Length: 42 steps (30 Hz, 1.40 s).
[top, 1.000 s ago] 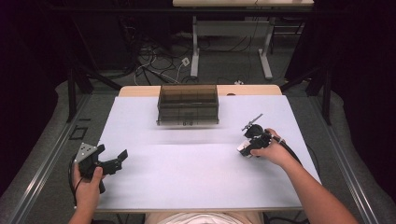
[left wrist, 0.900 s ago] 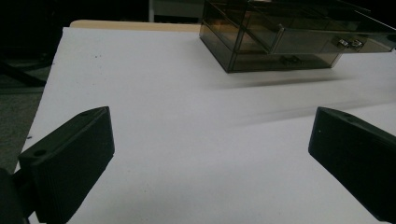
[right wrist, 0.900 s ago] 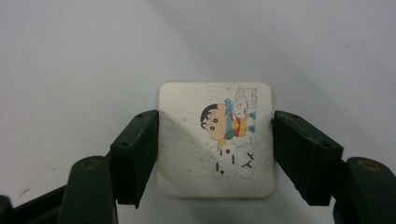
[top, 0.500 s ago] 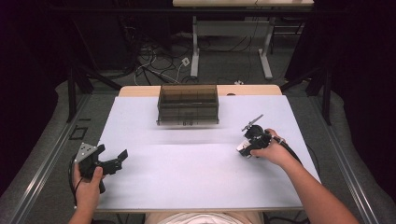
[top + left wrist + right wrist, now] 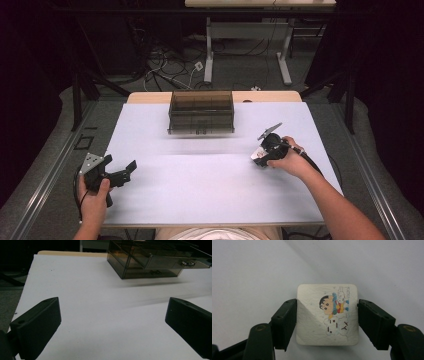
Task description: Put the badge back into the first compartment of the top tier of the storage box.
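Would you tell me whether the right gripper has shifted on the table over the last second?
No. The right gripper keeps its place right of the smoky drawer box, shut on the small white square.

A drawer box [image 5: 201,112] stands on the table [image 5: 200,200] near the middle of its far edge. The left gripper [image 5: 119,173] sits near the table's left edge, toward the near side, well apart from the box. The right gripper [image 5: 258,157] sits toward the right edge, nearer the box, with a square tile [image 5: 327,317] between its jaws, just above the table.
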Each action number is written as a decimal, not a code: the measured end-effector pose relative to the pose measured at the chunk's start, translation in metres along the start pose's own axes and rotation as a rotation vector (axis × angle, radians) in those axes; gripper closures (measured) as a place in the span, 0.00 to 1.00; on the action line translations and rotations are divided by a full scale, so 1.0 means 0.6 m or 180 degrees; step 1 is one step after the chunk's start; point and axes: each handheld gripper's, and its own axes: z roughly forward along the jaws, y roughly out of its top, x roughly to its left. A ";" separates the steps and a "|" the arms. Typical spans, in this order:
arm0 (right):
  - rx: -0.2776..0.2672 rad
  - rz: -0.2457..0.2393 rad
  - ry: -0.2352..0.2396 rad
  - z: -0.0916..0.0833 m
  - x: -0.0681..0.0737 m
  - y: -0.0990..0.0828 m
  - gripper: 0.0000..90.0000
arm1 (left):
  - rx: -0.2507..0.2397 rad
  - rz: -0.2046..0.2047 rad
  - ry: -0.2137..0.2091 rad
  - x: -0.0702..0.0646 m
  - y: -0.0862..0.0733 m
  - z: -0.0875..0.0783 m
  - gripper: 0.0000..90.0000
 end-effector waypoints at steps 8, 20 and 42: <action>-0.0063 -0.0126 -0.0018 -0.004 0.004 0.004 0.37 | 0.0000 -0.0002 0.0000 0.000 0.000 0.000 0.00; -0.0176 -0.0253 -0.0051 -0.014 0.011 0.015 0.37 | 0.0000 0.0001 0.0000 0.000 0.000 0.000 0.01; -0.0253 -0.0520 0.0065 -0.028 0.048 0.078 0.37 | -0.0004 0.0003 0.0000 0.000 0.000 -0.001 0.00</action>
